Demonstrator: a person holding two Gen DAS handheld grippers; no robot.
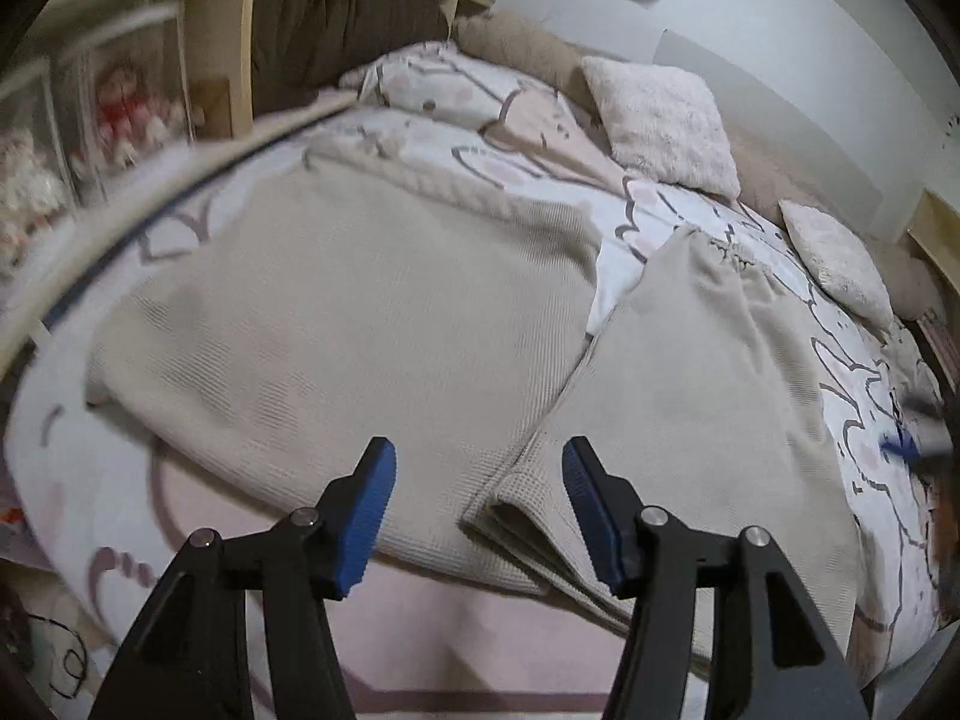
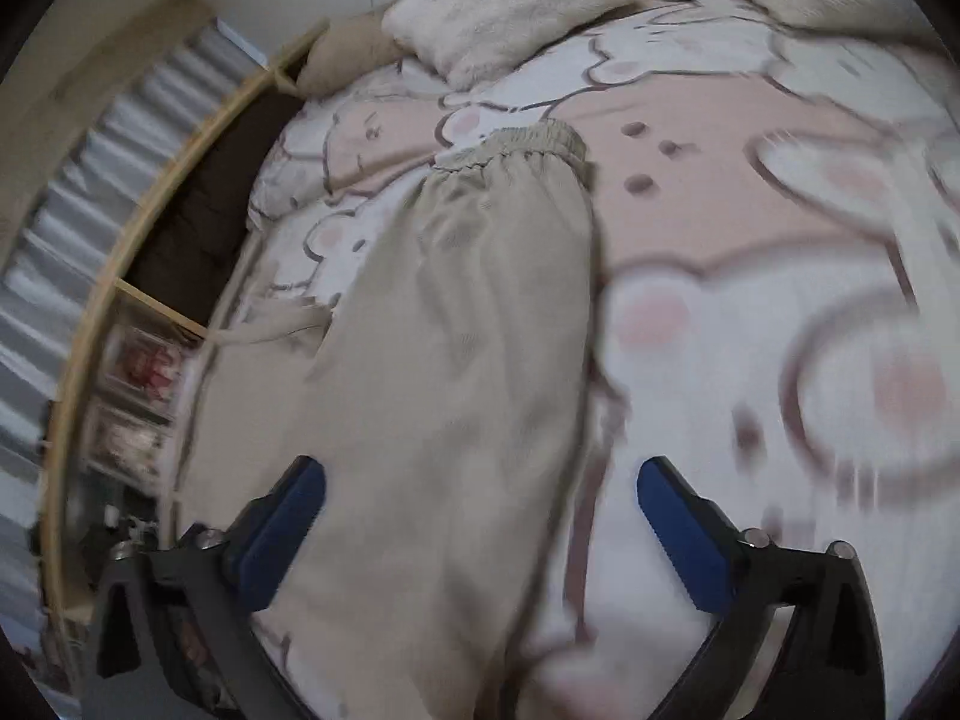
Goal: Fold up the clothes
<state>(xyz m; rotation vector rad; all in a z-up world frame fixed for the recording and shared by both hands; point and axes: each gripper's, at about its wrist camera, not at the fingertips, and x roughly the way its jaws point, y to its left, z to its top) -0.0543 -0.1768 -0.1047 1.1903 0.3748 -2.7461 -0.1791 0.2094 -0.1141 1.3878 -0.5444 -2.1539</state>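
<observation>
Nearest the left wrist camera, the left gripper [image 1: 479, 501] hung with its blue pads apart and nothing between them, above the near edge of the bed. Just beyond its right pad lay the beige trousers [image 1: 678, 396], their legs doubled so that the leg ends formed a stacked, layered corner close to the fingertips. Beside them, to the left, a beige waffle-knit top [image 1: 336, 324] was spread flat, its cable-knit hem at the far side.

In the right wrist view, the right gripper [image 2: 480, 516] stood with jaws spread wide and empty over the lower part of the same trousers, which ran away from it to a gathered elastic waistband [image 2: 516, 147]. The picture was blurred, so contact could not be judged.

Both garments rested on a cartoon-print duvet [image 2: 720, 192]. Farther off sat fluffy pillows [image 1: 660, 120] and a wooden shelf unit [image 1: 240, 60].

The trousers looked light, soft and limp, likely to sag and slide layer over layer. The stacked leg ends or the firmer waistband seemed the best places to pinch, catching every layer at once.
</observation>
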